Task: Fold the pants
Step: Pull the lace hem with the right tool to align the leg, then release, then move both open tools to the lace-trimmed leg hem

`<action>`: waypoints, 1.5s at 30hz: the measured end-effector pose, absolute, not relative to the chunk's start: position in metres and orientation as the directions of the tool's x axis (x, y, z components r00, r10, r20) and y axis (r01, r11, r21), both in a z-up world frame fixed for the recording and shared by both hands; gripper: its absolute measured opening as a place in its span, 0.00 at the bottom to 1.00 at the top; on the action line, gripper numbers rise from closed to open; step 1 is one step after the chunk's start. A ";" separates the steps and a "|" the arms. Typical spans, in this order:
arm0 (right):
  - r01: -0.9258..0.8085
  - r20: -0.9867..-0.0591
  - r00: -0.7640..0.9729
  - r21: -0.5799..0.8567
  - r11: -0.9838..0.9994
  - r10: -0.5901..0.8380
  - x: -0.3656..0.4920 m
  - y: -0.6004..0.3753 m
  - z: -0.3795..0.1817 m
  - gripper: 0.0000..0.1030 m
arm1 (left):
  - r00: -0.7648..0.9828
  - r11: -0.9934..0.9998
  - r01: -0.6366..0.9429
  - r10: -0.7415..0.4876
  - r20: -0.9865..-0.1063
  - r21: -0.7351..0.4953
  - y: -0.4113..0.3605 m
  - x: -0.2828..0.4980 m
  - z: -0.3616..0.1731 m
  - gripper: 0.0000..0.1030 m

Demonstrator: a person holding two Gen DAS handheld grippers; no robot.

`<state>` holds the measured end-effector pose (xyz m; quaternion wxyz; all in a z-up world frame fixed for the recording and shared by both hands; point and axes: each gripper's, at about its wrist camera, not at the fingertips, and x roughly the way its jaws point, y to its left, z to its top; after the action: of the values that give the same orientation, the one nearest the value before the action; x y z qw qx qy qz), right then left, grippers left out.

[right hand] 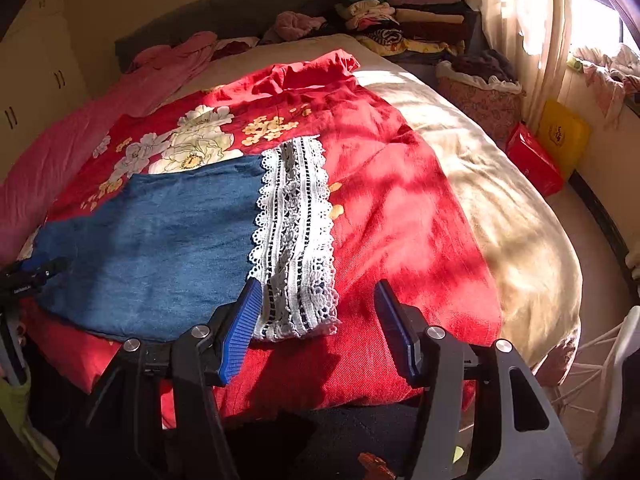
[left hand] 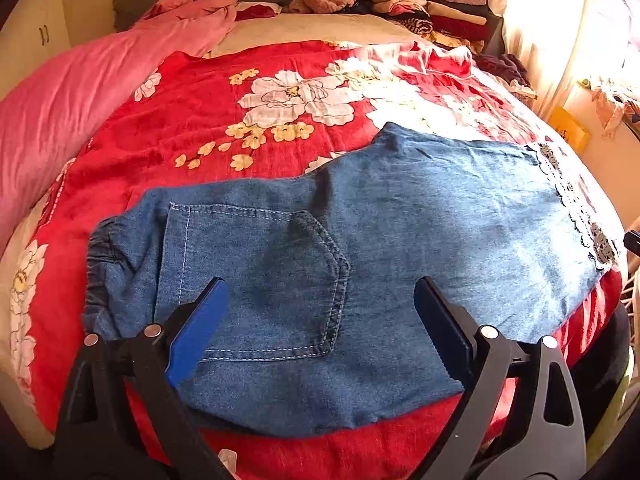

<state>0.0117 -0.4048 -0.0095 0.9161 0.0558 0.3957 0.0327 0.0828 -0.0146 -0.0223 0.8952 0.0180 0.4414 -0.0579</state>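
Observation:
Blue denim pants (left hand: 360, 240) lie flat on a red floral bedspread (left hand: 200, 120), folded lengthwise, back pocket (left hand: 260, 280) up, elastic waist at the left, white lace hem (left hand: 576, 208) at the right. My left gripper (left hand: 320, 300) is open and empty, hovering over the pocket area. In the right wrist view the pants (right hand: 152, 240) lie to the left and the lace hem (right hand: 296, 236) is just ahead. My right gripper (right hand: 316, 308) is open and empty, its jaws either side of the hem's near end. The left gripper's tip (right hand: 36, 272) shows at the left edge.
A pink duvet (left hand: 60, 120) lies along the bed's left side. Stacked folded clothes (left hand: 432, 4) sit at the head of the bed. A basket of laundry (right hand: 480, 88), a red box (right hand: 536, 160) and a yellow bag (right hand: 564, 136) stand by the curtain on the right.

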 end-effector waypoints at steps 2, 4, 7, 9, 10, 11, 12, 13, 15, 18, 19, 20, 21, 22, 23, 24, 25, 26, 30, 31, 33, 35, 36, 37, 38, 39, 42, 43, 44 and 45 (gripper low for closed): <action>-0.053 -0.708 0.694 0.132 0.990 0.132 0.011 -0.393 -0.004 0.55 | 0.606 0.990 0.137 -0.098 -0.789 -0.018 -0.022 0.081 -0.019 0.86; -0.101 -0.705 0.690 0.129 0.987 0.163 0.013 -0.377 -0.004 0.55 | 0.605 0.988 0.154 -0.112 -0.789 -0.022 -0.031 0.080 -0.019 0.87; -0.166 -0.725 0.657 0.130 0.978 0.208 0.020 -0.350 -0.014 0.55 | 0.589 0.982 0.188 -0.126 -0.798 -0.017 -0.045 0.077 -0.025 0.87; -0.195 -0.751 0.619 0.135 0.971 0.229 0.025 -0.334 -0.025 0.55 | 0.574 0.977 0.213 -0.132 -0.808 -0.008 -0.054 0.074 -0.032 0.88; -0.204 -0.765 0.599 0.138 0.969 0.235 0.027 -0.328 -0.032 0.55 | 0.564 0.974 0.226 -0.133 -0.815 -0.002 -0.060 0.073 -0.036 0.88; -0.209 -0.783 0.574 0.142 0.968 0.239 0.030 -0.323 -0.039 0.55 | 0.554 0.971 0.240 -0.135 -0.822 0.003 -0.065 0.072 -0.041 0.88; -0.213 -0.805 0.542 0.146 0.966 0.242 0.033 -0.319 -0.047 0.55 | 0.547 0.968 0.253 -0.137 -0.826 0.006 -0.069 0.070 -0.044 0.88; -0.209 -0.825 0.517 0.139 0.968 0.230 0.035 -0.317 -0.055 0.56 | 0.539 0.964 0.266 -0.135 -0.831 0.015 -0.073 0.070 -0.048 0.88; -0.200 -0.836 0.499 0.144 0.969 0.227 0.038 -0.318 -0.064 0.56 | 0.524 0.960 0.280 -0.132 -0.841 0.024 -0.077 0.069 -0.055 0.88; -0.201 -0.830 0.502 0.163 0.966 0.244 0.037 -0.321 -0.061 0.56 | 0.503 0.959 0.281 -0.118 -0.856 0.033 -0.079 0.071 -0.065 0.88; -0.201 -0.824 0.507 0.169 0.965 0.251 0.036 -0.323 -0.057 0.56 | 0.504 0.959 0.281 -0.118 -0.856 0.033 -0.079 0.070 -0.065 0.88; -0.199 -0.816 0.518 0.176 0.964 0.256 0.034 -0.326 -0.052 0.56 | 0.505 0.959 0.281 -0.122 -0.855 0.030 -0.078 0.070 -0.063 0.88; -0.196 -0.806 0.531 0.182 0.964 0.260 0.032 -0.329 -0.047 0.59 | 0.510 0.960 0.279 -0.125 -0.851 0.026 -0.077 0.069 -0.060 0.88; -0.187 -0.794 0.549 0.187 0.964 0.261 0.029 -0.334 -0.042 0.74 | 0.517 0.961 0.276 -0.128 -0.846 0.024 -0.076 0.068 -0.056 0.88; -0.176 -0.780 0.569 0.193 0.965 0.260 0.026 -0.339 -0.036 0.78 | 0.524 0.962 0.273 -0.131 -0.841 0.020 -0.075 0.068 -0.053 0.88; -0.166 -0.768 0.587 0.195 0.967 0.256 0.024 -0.344 -0.030 0.80 | 0.529 0.962 0.271 -0.137 -0.837 0.015 -0.075 0.067 -0.049 0.88; -0.156 -0.759 0.601 0.197 0.968 0.251 0.021 -0.349 -0.026 0.80 | 0.535 0.963 0.270 -0.146 -0.832 0.005 -0.074 0.067 -0.045 0.88; -0.144 -0.751 0.613 0.198 0.970 0.244 0.020 -0.354 -0.021 0.80 | 0.540 0.963 0.270 -0.151 -0.828 0.001 -0.074 0.067 -0.041 0.88; -0.100 -0.724 0.653 0.209 0.973 0.223 0.012 -0.375 -0.009 0.80 | 0.562 0.963 0.269 -0.157 -0.812 0.001 -0.077 0.066 -0.027 0.90; -0.090 -0.719 0.660 0.212 0.973 0.218 0.011 -0.380 -0.006 0.80 | 0.566 0.963 0.269 -0.160 -0.809 -0.003 -0.077 0.066 -0.023 0.90; -0.073 -0.709 0.674 0.215 0.974 0.208 0.006 -0.388 -0.003 0.80 | 0.571 0.963 0.270 -0.172 -0.803 -0.014 -0.079 0.067 -0.018 0.90; -0.058 -0.701 0.685 0.219 0.974 0.198 0.002 -0.396 0.000 0.80 | 0.575 0.960 0.278 -0.177 -0.799 -0.012 -0.083 0.068 -0.012 0.91; -0.051 -0.696 0.691 0.221 0.974 0.194 0.000 -0.399 0.001 0.80 | 0.580 0.960 0.281 -0.178 -0.795 -0.010 -0.085 0.068 -0.008 0.91; -0.045 -0.693 0.696 0.223 0.974 0.191 -0.002 -0.402 0.002 0.80 | 0.582 0.959 0.285 -0.181 -0.792 -0.010 -0.087 0.068 -0.006 0.91; -0.041 -0.690 0.699 0.225 0.974 0.189 -0.004 -0.404 0.004 0.80 | 0.585 0.957 0.290 -0.188 -0.789 -0.013 -0.090 0.069 -0.002 0.91; -0.037 -0.687 0.702 0.226 0.973 0.186 -0.005 -0.406 0.004 0.80 | 0.587 0.956 0.294 -0.192 -0.786 -0.014 -0.092 0.070 0.000 0.91; -0.025 -0.683 0.708 0.232 0.972 0.181 -0.007 -0.411 0.004 0.80 | 0.591 0.950 0.312 -0.201 -0.782 -0.008 -0.103 0.073 0.006 0.91; -0.025 -0.683 0.707 0.235 0.972 0.183 -0.007 -0.412 0.003 0.80 | 0.591 0.947 0.321 -0.205 -0.780 -0.006 -0.107 0.074 0.008 0.91; -0.024 -0.683 0.708 0.236 0.972 0.183 -0.007 -0.411 0.003 0.80 | 0.591 0.945 0.327 -0.208 -0.780 -0.004 -0.111 0.076 0.009 0.91; -0.023 -0.683 0.707 0.238 0.971 0.184 -0.007 -0.412 0.002 0.80 | 0.590 0.943 0.334 -0.212 -0.779 -0.004 -0.115 0.077 0.010 0.91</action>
<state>-0.0075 -0.4115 0.0017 0.9177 0.1062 0.3785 0.0566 0.0770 -0.1148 0.0101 0.8887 0.0714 0.4260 -0.1536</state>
